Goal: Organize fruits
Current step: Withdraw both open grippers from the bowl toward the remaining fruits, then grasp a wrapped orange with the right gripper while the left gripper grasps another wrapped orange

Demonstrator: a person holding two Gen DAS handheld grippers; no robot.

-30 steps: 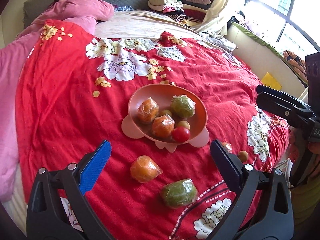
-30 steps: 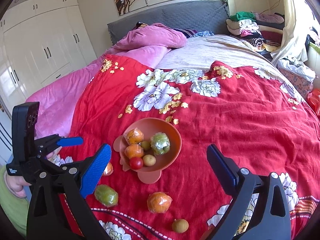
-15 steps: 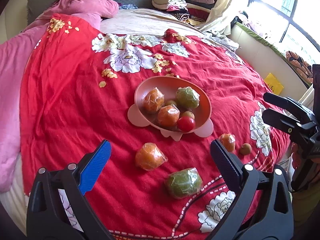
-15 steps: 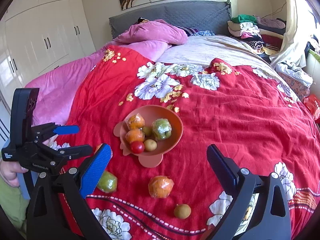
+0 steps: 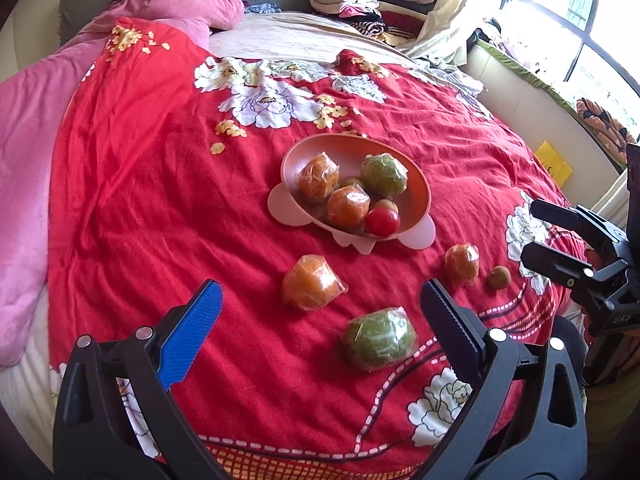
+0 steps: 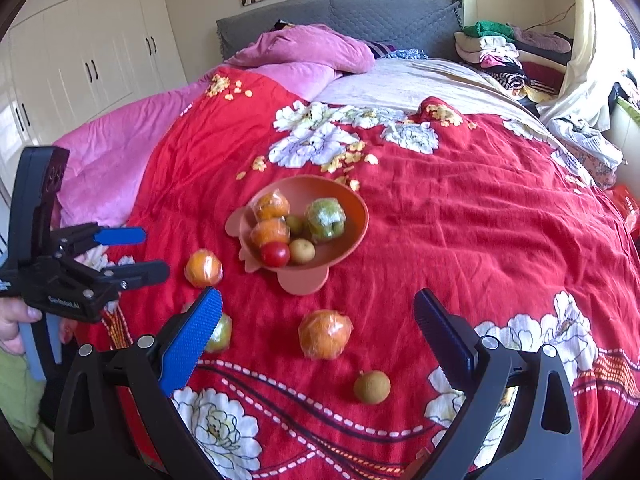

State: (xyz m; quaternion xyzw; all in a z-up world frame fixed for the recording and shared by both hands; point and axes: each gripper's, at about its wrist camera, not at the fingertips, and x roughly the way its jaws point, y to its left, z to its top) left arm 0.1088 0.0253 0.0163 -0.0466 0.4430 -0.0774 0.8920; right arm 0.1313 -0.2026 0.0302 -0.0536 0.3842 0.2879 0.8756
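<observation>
Four fruits lie loose on the red floral quilt [image 5: 132, 208], on the near side of the pink bowl [image 5: 416, 184]. Nearest the left gripper [image 5: 320, 318] is the wrapped green fruit [image 5: 378, 338], just inside and beside the right-hand finger, slightly right of the gripper's centre line; it is roughly round, so no long axis constrains the approach. Just beyond it, near the centre line, lies the wrapped orange [image 5: 312, 288]. Further right are a second wrapped orange [image 5: 462, 264] and a small brown fruit [image 5: 499, 277]; both lie closer to the right gripper [image 6: 316, 334], which in its own view has that orange [image 6: 325, 334] almost dead ahead between the fingers and the brown fruit [image 6: 372, 387] nearer still, slightly right of centre. Judged allocation: left gripper takes the green fruit or the central orange, right gripper takes the other orange or the brown fruit. Both grippers have their jaws spread wide, hold nothing, and touch neither fruit nor quilt. Beyond the loose fruit, the bowl sits upright, well within reach ahead of both tools, and contains two wrapped oranges, one wrapped green fruit, a red tomato [image 5: 382, 221] at the near rim and small brown or green fruit between them. Room remains on its far side.
</observation>
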